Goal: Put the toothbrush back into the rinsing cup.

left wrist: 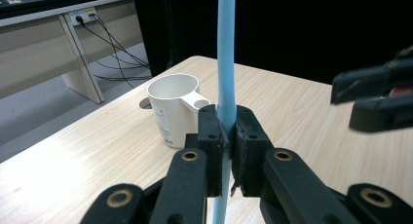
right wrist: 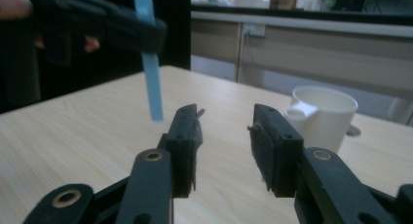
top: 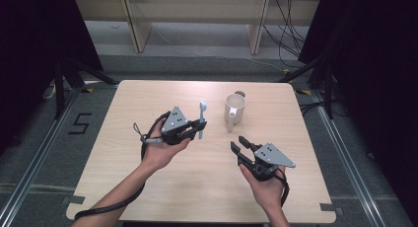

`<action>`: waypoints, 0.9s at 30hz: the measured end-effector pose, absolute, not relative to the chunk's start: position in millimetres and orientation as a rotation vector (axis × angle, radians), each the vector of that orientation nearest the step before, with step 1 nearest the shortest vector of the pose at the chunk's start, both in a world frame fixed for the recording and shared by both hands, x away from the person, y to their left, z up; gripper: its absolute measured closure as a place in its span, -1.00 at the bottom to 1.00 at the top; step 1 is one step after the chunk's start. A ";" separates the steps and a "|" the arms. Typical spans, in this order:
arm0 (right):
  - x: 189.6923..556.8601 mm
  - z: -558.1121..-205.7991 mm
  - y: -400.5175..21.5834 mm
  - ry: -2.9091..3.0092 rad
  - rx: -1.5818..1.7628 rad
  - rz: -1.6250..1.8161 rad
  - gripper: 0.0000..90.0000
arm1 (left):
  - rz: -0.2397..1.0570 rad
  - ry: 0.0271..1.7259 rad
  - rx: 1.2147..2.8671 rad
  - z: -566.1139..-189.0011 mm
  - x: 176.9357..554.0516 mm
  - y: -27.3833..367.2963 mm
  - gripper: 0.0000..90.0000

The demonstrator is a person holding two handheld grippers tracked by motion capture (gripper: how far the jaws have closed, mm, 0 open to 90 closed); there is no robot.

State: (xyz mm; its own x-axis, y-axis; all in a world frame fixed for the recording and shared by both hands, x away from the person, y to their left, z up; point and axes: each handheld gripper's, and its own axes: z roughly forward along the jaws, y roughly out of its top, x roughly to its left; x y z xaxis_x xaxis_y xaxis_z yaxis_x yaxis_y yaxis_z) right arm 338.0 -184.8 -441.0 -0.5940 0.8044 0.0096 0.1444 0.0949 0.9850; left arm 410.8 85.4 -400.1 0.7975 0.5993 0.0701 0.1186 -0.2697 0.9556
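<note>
Pale wood-grain laminate covers the square table (top: 148, 187), which stands on grey carpet with dark curtains at both sides and a light wooden bench frame and loose cables on the floor beyond its far edge. Near the middle of the tabletop, lifted clear of it, the left gripper (top: 199, 125) has its black jaws pressed tight on the handle of a slim light-blue plastic toothbrush (top: 201, 119), clamped low on the shaft so that the bristled head points up and away from the person; in the left gripper view the blue shaft (left wrist: 226, 63) runs straight up between the two pads. That upright, low grip looks chosen to leave most of the brush free, likely so it can be dropped or handed into the white plastic mug with a side handle (top: 234, 108), which stands upright just beyond and to the right, its mouth open and unobstructed. The right gripper (top: 240, 144) hovers nearer the person, apart from both mug and brush, with its jaws partly apart and nothing between them; the right gripper view shows the bare pads (right wrist: 187, 136) with the table between them.
</note>
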 end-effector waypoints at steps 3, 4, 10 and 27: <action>337.0 -428.9 -175.3 1.784 0.883 1.591 0.49 | 0.510 0.547 1.816 -400.8 410.0 82.1 0.85; 336.2 -424.4 -170.7 1.776 0.879 1.610 0.50 | 0.509 0.544 1.818 -400.8 409.7 80.7 0.85; 341.7 -403.2 -145.5 1.736 0.818 1.665 0.55 | 0.506 0.533 1.824 -400.8 407.6 72.1 0.84; 367.3 -391.7 -125.3 1.721 0.842 1.682 0.55 | 0.504 0.505 1.842 -405.1 404.0 59.1 0.84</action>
